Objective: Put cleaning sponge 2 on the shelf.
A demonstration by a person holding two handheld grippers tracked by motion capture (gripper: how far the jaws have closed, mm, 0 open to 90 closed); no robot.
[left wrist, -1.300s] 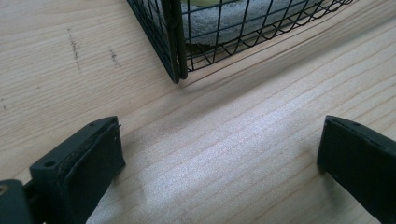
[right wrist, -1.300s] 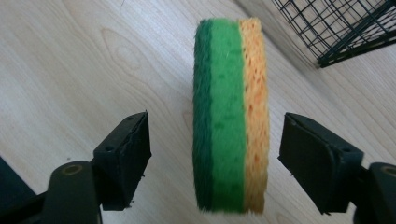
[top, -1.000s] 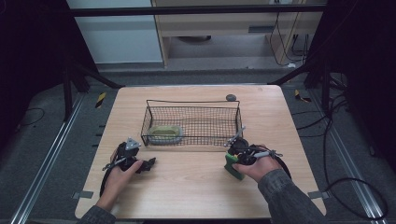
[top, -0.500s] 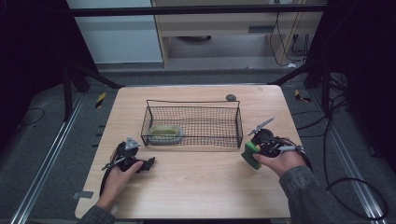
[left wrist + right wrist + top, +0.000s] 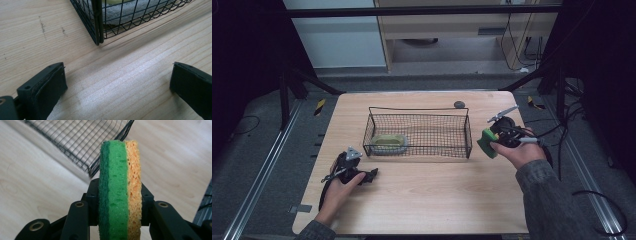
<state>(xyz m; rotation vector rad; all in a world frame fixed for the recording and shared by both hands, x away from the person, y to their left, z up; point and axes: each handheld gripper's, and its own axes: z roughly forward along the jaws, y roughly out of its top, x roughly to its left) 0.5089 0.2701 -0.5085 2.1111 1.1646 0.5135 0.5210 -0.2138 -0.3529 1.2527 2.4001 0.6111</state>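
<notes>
Pale wood grain runs across the counter (image 5: 432, 200), smooth and matte, with a dark floor and metal rails around it. At its right edge the right tongs (image 5: 119, 202) are clamped on a sponge (image 5: 119, 190), the black jaws pressing its two broad faces. That sponge is a thick rounded slab in two layers: a dark green, fibrous scouring layer and a coarse, open-pored yellow-orange foam. In the right gripper view it stands on edge with its long axis running away from the camera along the jaws; in the high view the sponge (image 5: 487, 142) is held off the counter, just beside the right end of the wire basket (image 5: 468, 131), its green face turned toward the basket. This basket is a rectangular black mesh of thin rods, and a pale yellowish pad (image 5: 388, 144) lies in its left end. Near the counter's front left, the left tongs (image 5: 117, 85) rest low, jaws spread wide with bare wood between them, close to the basket's corner (image 5: 98, 37).
</notes>
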